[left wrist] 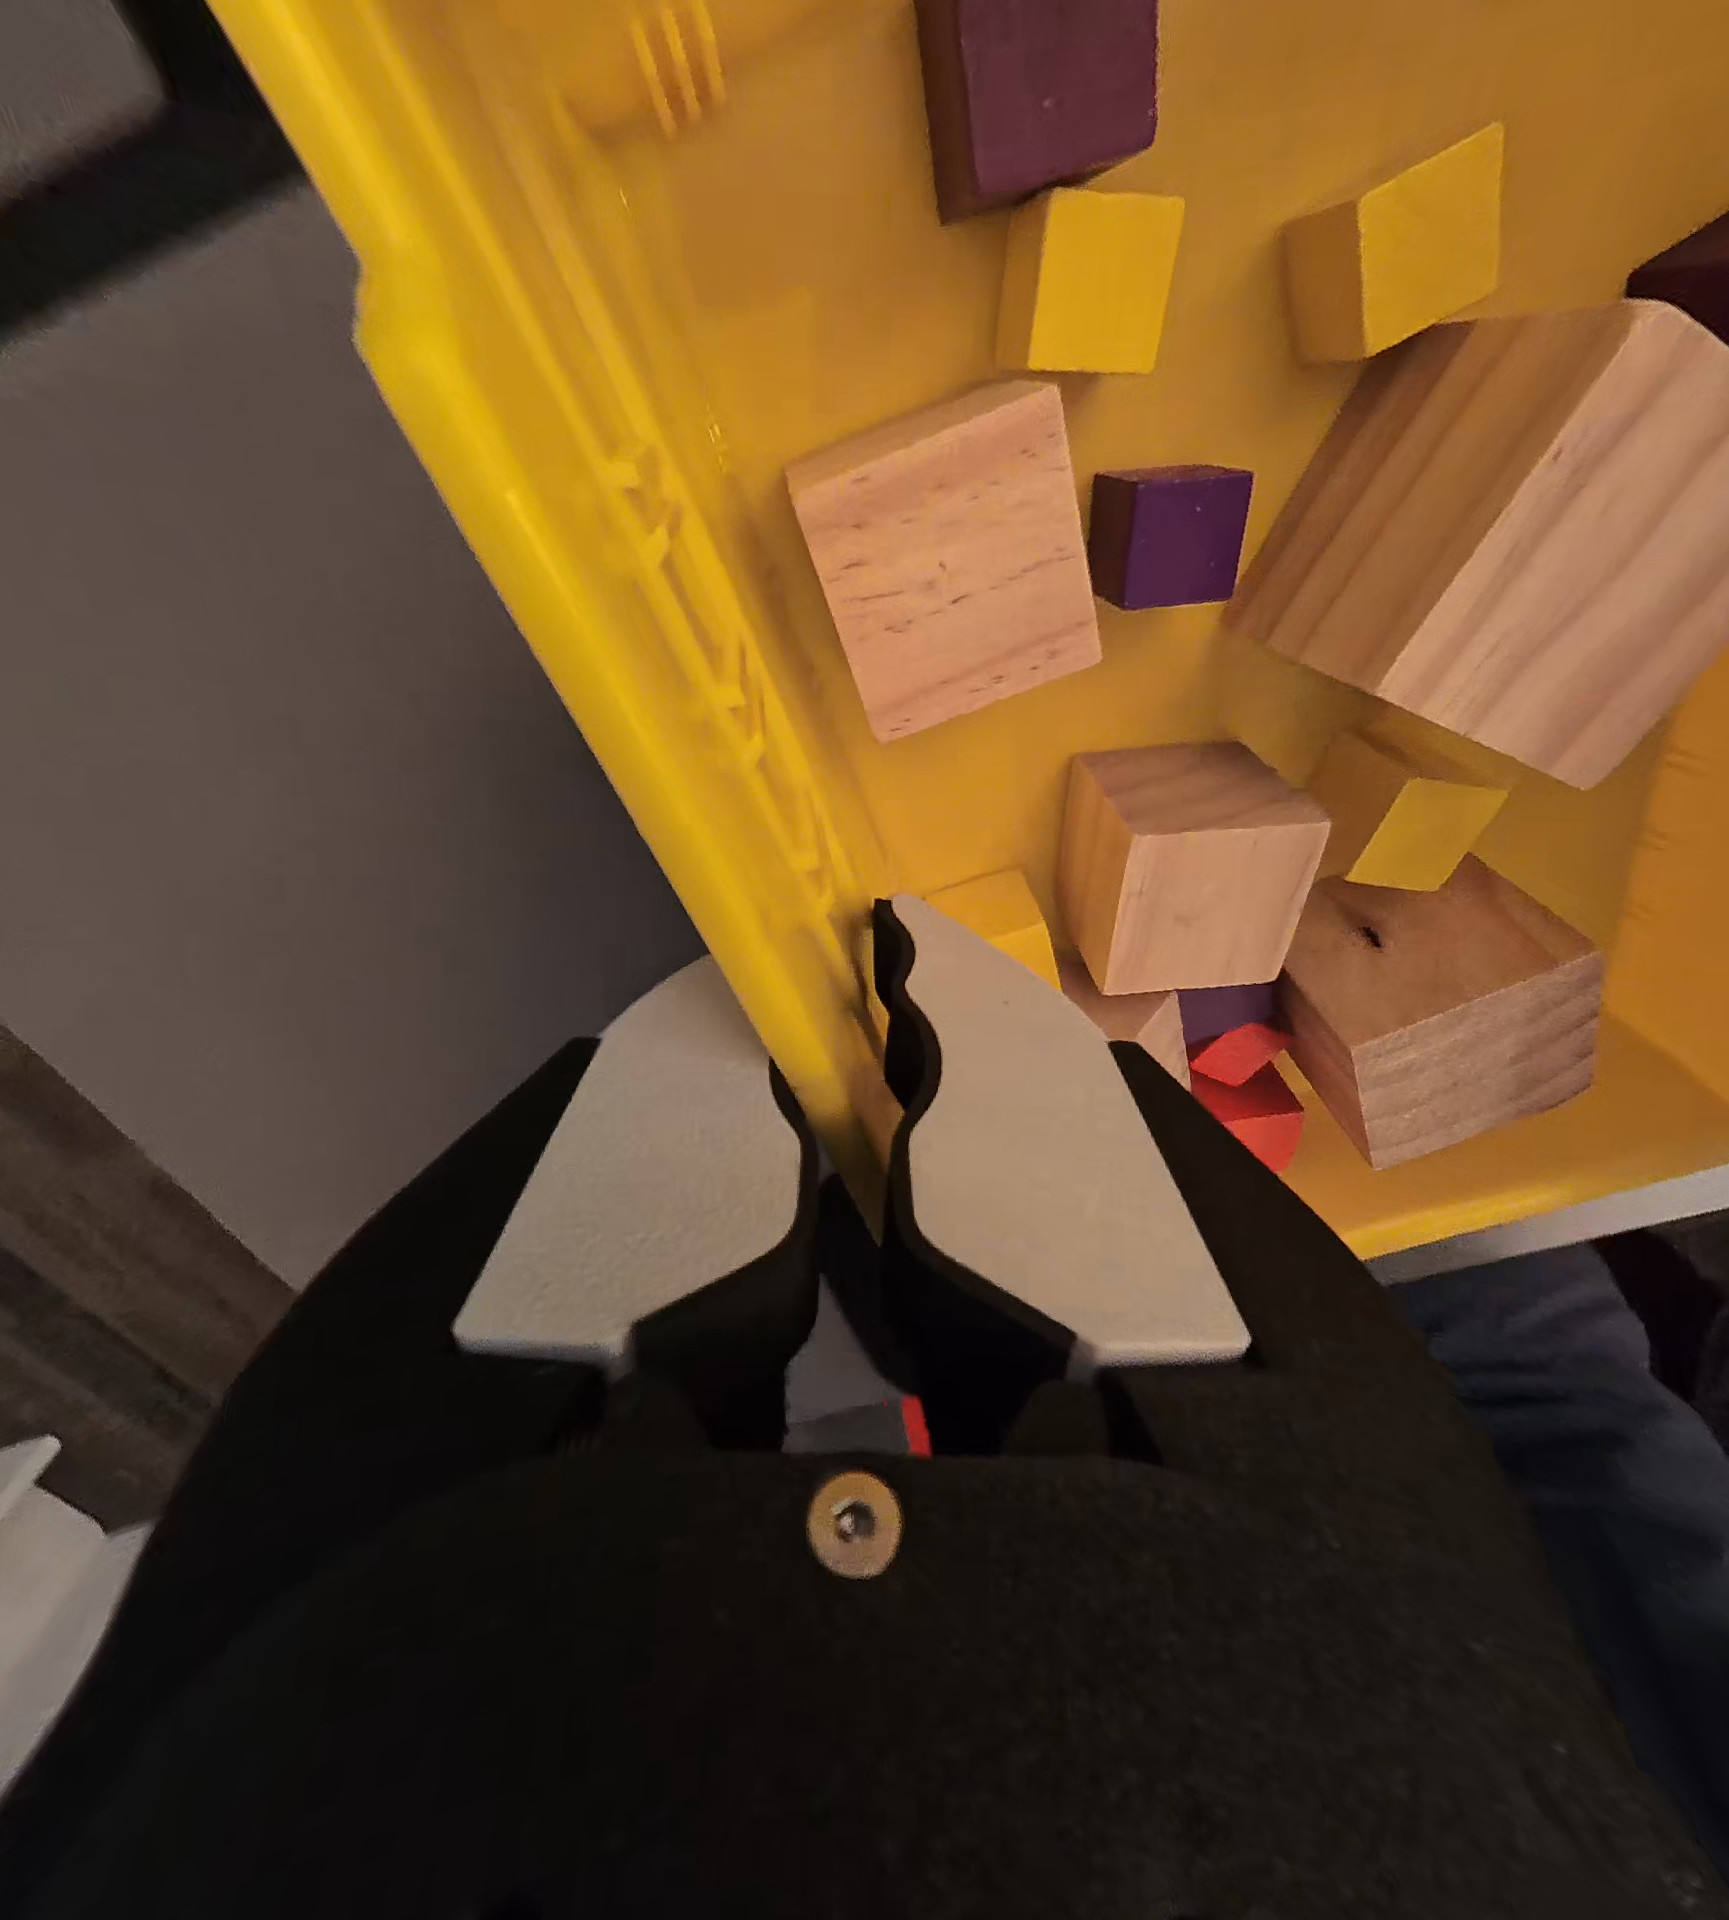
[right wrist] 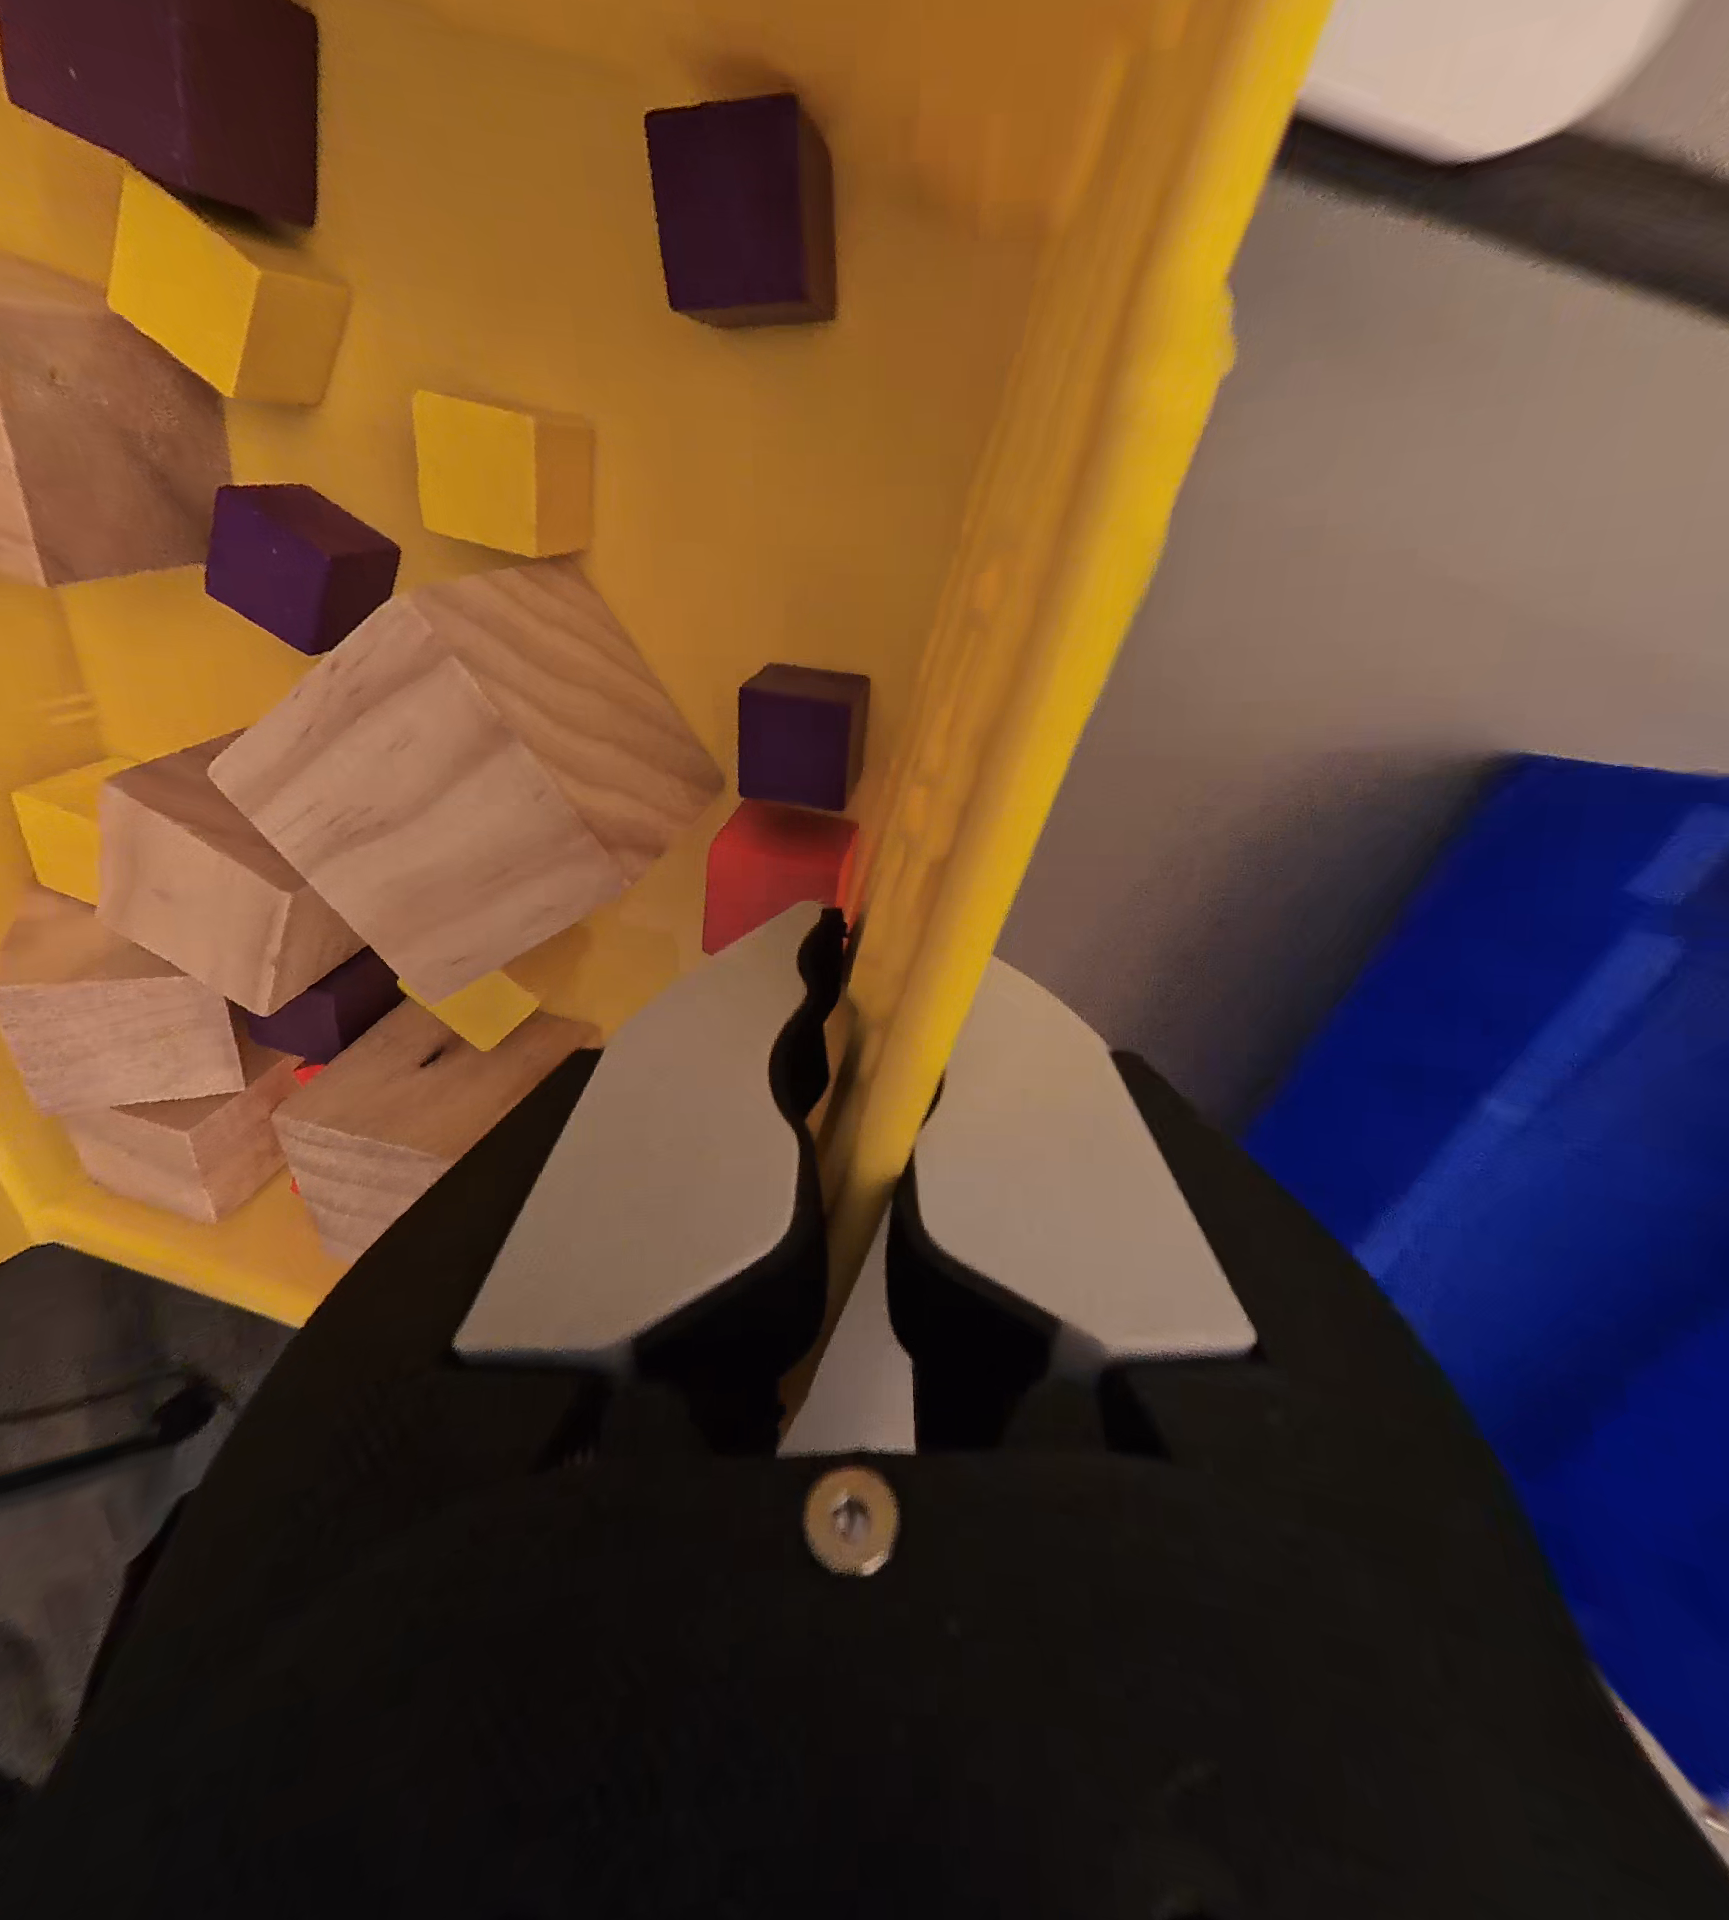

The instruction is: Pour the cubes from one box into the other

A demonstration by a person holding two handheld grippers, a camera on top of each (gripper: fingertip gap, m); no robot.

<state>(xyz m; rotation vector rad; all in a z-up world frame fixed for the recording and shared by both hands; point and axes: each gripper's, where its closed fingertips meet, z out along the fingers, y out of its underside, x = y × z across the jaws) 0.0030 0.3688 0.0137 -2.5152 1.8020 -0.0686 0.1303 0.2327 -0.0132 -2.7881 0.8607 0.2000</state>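
Observation:
A yellow plastic box (left wrist: 569, 436) is held tilted, gripped on two opposite walls. My left gripper (left wrist: 844, 1049) is shut on its left wall. My right gripper (right wrist: 865, 1039) is shut on its right wall (right wrist: 1078, 540). Inside lie several cubes: plain wood (left wrist: 943, 556), purple (left wrist: 1172, 535), yellow (left wrist: 1088, 281) and red (left wrist: 1244, 1101). They are bunched toward the near lower edge of the box, some seeming to tumble. In the right wrist view I see wood cubes (right wrist: 424, 790), a purple cube (right wrist: 803, 738) and a red cube (right wrist: 777, 868) by my finger. A blue box (right wrist: 1587, 1195) lies to the right, blurred.
A grey table surface (left wrist: 164, 675) lies under the box. A dark strip (left wrist: 39, 260) runs along the far left. A white rounded object (right wrist: 1483, 62) sits at the far right. A person's leg in blue trousers (left wrist: 1608, 1455) shows below the box.

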